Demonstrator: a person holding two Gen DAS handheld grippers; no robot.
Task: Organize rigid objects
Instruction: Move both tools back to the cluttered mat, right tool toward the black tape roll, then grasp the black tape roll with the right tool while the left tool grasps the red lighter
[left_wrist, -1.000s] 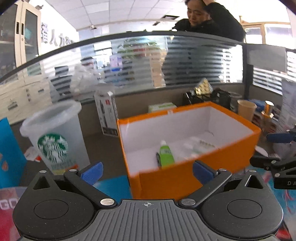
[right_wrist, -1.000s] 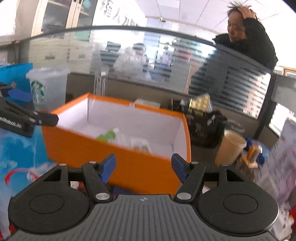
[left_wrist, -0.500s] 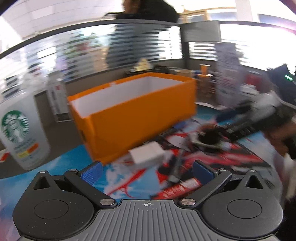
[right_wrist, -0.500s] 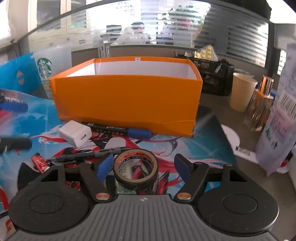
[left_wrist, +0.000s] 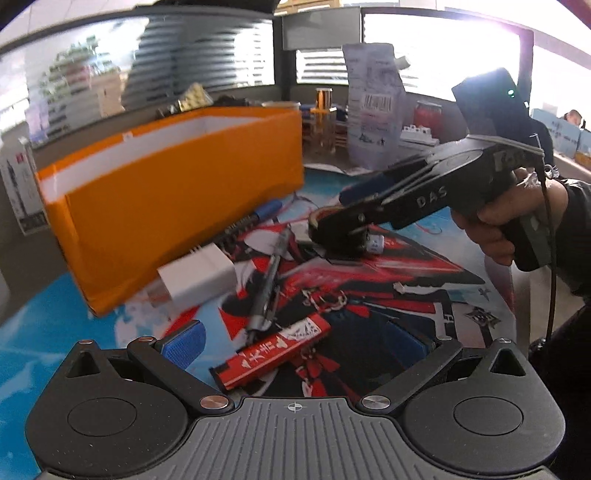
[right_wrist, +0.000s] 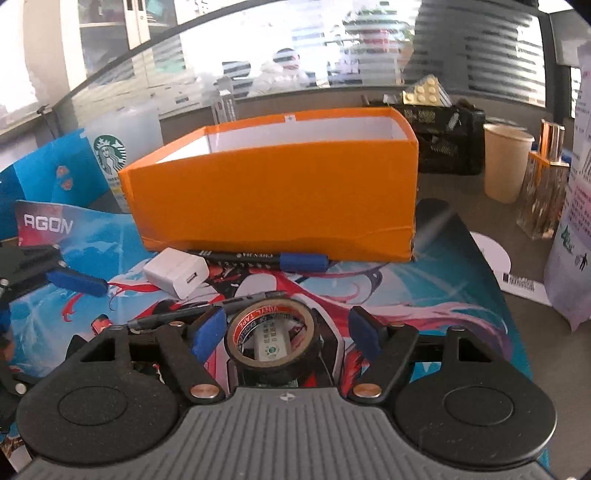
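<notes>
An orange box (right_wrist: 273, 195) stands on a printed mat (right_wrist: 424, 291); it also shows in the left wrist view (left_wrist: 177, 206). My right gripper (right_wrist: 288, 330) is open, with a roll of black tape (right_wrist: 271, 338) between its fingers on the mat. In the left wrist view that gripper (left_wrist: 347, 210) hangs over the tape (left_wrist: 338, 236). My left gripper (left_wrist: 299, 343) is open and empty above a red stick (left_wrist: 271, 356). A white charger (right_wrist: 176, 272), a grey pen (left_wrist: 267, 288) and a blue-capped marker (right_wrist: 266, 258) lie before the box.
A Starbucks cup (right_wrist: 122, 147) stands left of the box. A paper cup (right_wrist: 506, 162), a black mesh basket (right_wrist: 443, 136) and a clear bottle (right_wrist: 546, 192) stand at the right. A white bag (right_wrist: 576, 206) is at the far right.
Both grippers came down from over the box to the mat. The right gripper closed in around the tape roll. The left gripper swung right, over the red stick.
</notes>
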